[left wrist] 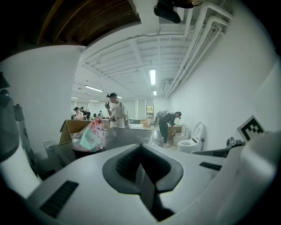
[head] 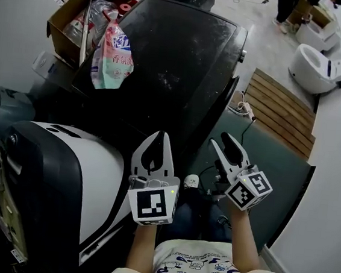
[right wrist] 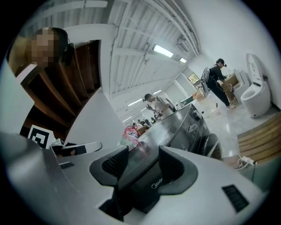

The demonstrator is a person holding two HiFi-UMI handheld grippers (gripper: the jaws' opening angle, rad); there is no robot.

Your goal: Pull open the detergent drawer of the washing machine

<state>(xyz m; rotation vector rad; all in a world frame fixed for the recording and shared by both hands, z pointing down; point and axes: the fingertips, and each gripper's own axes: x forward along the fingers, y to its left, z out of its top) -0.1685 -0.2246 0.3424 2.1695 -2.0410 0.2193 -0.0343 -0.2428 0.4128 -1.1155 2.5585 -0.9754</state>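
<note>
The dark washing machine (head: 173, 54) stands ahead with its flat top toward me and its front panel (head: 231, 85) facing right. My left gripper (head: 160, 136) hovers near the machine's near edge, its jaws shut and holding nothing; in the left gripper view (left wrist: 140, 165) the pads meet on a thin seam. To its right, my right gripper (head: 221, 140) is open and empty in front of the machine's front. In the right gripper view (right wrist: 141, 166) the machine's near top corner with a logo (right wrist: 159, 183) shows through the gap, apart from the pads. I cannot pick out the drawer itself.
A white and black appliance (head: 63, 176) stands close at the left. A cardboard box (head: 73, 23) and a pink and green bag (head: 113, 54) lie at the machine's far left. A wooden pallet (head: 282, 108), a cable (head: 246, 107) and white toilets (head: 323, 67) are on the right; people work behind.
</note>
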